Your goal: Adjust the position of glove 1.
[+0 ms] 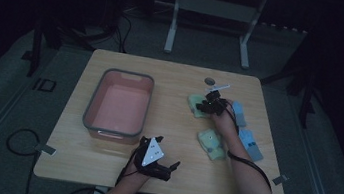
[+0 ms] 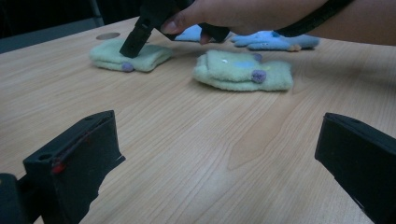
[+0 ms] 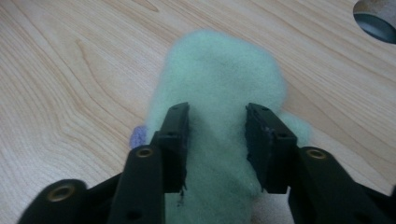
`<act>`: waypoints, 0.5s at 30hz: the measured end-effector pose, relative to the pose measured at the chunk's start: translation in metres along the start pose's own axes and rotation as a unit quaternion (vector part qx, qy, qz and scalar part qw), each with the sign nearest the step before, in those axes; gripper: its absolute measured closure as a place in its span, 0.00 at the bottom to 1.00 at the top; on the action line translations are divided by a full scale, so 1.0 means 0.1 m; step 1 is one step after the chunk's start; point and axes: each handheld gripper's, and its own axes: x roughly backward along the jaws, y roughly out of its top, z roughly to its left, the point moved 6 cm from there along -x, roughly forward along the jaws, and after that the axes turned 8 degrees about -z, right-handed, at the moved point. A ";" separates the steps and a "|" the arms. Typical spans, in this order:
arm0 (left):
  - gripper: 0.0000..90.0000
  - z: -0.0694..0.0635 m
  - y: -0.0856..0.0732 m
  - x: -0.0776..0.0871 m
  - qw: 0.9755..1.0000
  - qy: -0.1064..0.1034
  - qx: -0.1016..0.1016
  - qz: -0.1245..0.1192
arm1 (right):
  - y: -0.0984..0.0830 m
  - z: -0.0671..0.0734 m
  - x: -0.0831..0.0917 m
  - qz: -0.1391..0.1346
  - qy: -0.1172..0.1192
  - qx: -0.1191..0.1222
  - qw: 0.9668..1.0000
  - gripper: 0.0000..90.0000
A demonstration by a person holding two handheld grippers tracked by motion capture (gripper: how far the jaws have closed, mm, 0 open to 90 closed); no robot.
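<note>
Green fleece mitt (image 3: 219,93), folded, centre of the right gripper view, lies flat on the wooden table (image 3: 70,70); right gripper (image 3: 217,140) astride it, jaws part-closed, apparently not yet pinching. Left gripper (image 2: 210,154), lower frame, jaws wide, empty. Advice: press down, take the whole fold, close squarely before lifting.

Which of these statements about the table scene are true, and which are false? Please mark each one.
1. The pink tub holds a green sock. False: nothing lies in it.
2. The right gripper has its jaws over a green sock. True.
3. The left gripper holds a blue sock. False: its jaws stand wide apart over bare table.
4. A second green sock lies apart from the first. True.
5. Blue socks lie on the table. True.
</note>
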 end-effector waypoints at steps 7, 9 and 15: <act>0.00 0.00 0.00 0.00 1.000 0.002 0.000 -0.001 | 0.03 0.05 0.00 0.012 0.000 -0.038 0.999 0.92; 0.00 0.00 0.00 0.00 1.000 0.004 -0.001 -0.002 | 0.07 0.10 0.04 0.012 -0.007 -0.053 0.998 0.94; 0.00 0.00 0.00 0.01 1.000 0.008 0.001 -0.003 | 0.21 0.32 0.27 -0.014 -0.001 -0.068 0.998 0.94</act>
